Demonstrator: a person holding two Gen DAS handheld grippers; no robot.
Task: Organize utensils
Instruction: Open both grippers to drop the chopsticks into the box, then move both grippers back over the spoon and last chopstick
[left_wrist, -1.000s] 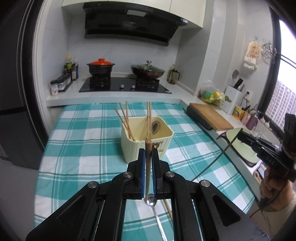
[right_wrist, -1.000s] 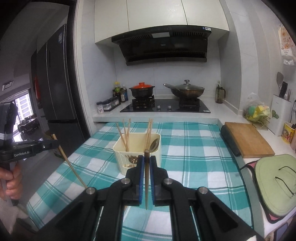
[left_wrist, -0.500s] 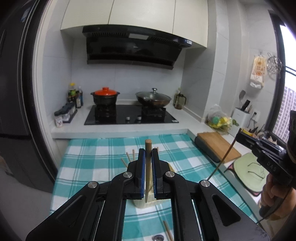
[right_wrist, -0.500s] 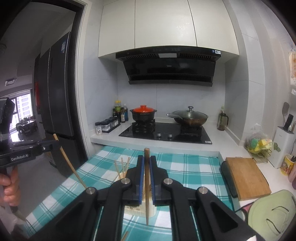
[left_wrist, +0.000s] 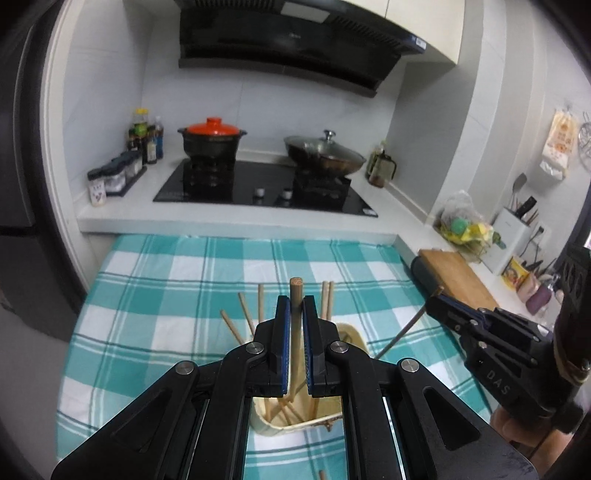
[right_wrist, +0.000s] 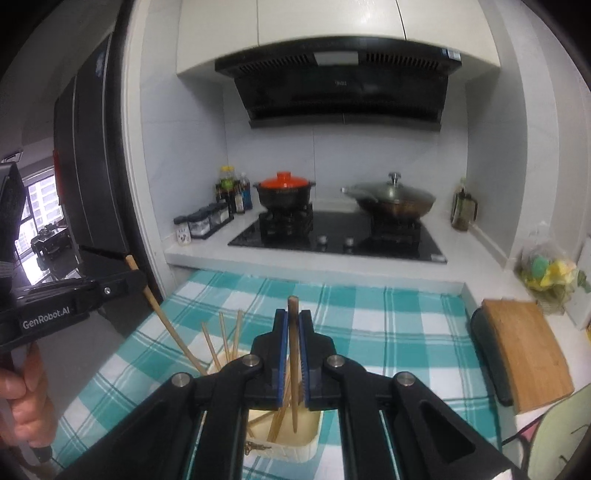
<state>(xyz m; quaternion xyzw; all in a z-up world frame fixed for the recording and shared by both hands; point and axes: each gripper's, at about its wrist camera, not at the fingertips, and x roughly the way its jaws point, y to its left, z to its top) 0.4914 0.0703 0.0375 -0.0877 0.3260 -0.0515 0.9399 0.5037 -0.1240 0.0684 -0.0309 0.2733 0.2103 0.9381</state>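
Both grippers are now hanging over the cream plastic utensil holder (right_wrist: 295, 448), nearer than before | left gripper (left_wrist: 296, 314) and right gripper (right_wrist: 292, 330) each clamping one wooden chopstick (left_wrist: 295, 325) | we are lowering tips straight toward 6 o'clock before letting go.

Below us the cream holder (right_wrist: 291, 439) stands crowded with upright chopsticks (right_wrist: 223, 338) fanning over its left half, leaving only its right side open to us. Around it the checked tablecloth (right_wrist: 388, 325) lies bare up to the counter edge (right_wrist: 314, 267); a cutting board (right_wrist: 524, 350) bounds the right.
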